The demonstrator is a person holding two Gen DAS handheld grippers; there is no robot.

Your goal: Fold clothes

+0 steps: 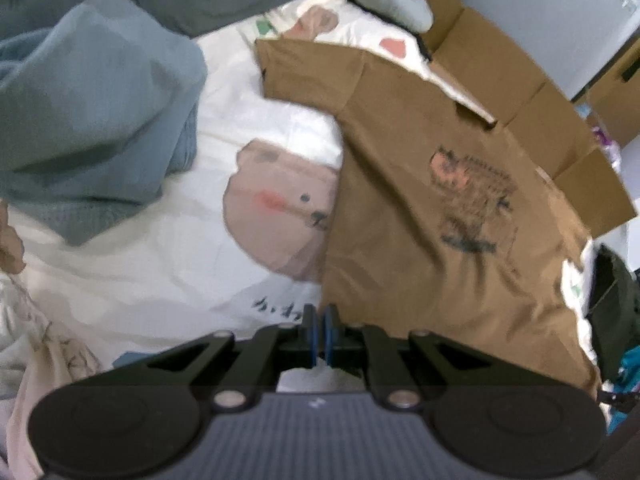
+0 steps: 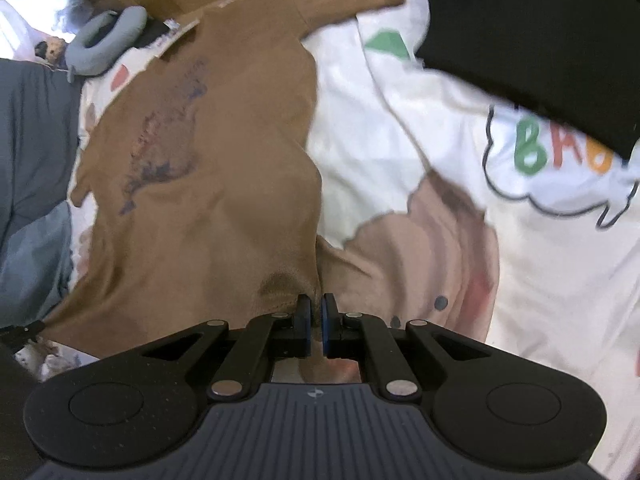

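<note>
Both tools grip the lower edge of a brown short-sleeved cotton T-shirt (image 1: 432,208) spread across a white bedsheet printed with cartoon bears (image 1: 192,248). The left tool (image 1: 319,334) has its blue-padded fingers nearly together, pinching the shirt's hem corner nearest the camera. The right tool (image 2: 316,326) is likewise drawn narrow, clamping a bunched fold of the same shirt's (image 2: 208,184) hem, the cloth puckering toward its tips.

The left wrist view alone shows a crumpled blue-grey garment (image 1: 96,120) on the sheet well left of the shirt, and flattened cardboard boxes (image 1: 532,96) touching the shirt's far edge. The right wrist view alone shows a black fabric item (image 2: 536,36) lying right of the shirt over the sheet's (image 2: 400,128) coloured lettering, and a grey curved cushion (image 2: 108,40) beyond the shirt's left shoulder.
</note>
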